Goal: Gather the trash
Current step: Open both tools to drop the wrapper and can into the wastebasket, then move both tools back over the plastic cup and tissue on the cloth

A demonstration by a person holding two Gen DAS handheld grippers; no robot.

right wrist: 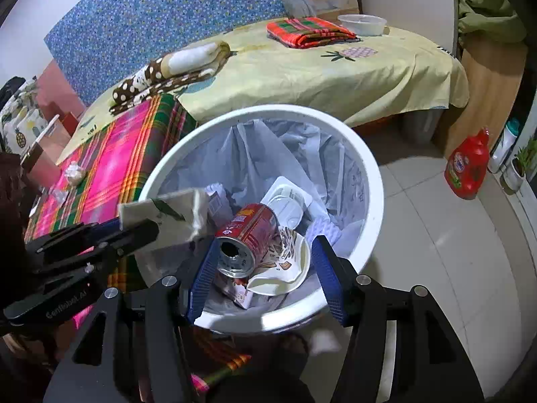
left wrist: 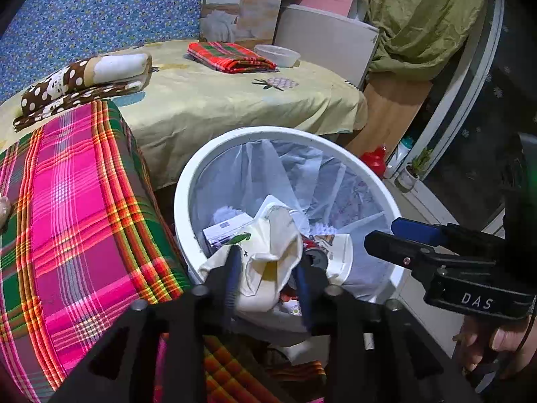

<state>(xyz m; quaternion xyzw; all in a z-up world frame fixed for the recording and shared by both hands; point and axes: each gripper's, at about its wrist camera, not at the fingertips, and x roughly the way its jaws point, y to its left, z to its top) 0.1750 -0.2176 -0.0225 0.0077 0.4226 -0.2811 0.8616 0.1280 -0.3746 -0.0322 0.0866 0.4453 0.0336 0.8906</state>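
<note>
Left wrist view: the left gripper (left wrist: 268, 278) pinches a crumpled cream carton (left wrist: 268, 252) over the white bin (left wrist: 188, 181).

Right wrist view: the right gripper (right wrist: 265, 275) gapes empty above the bin's can (right wrist: 248, 235).

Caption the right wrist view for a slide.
Right gripper open above white bin of trash; left gripper holds crumpled carton.

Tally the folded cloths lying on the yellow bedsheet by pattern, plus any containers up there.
Brown polka-dot cloth: 1
Red-green plaid cloth: 1
Pink plaid cloth: 1
Clear plastic container: 1
Total: 4
</note>
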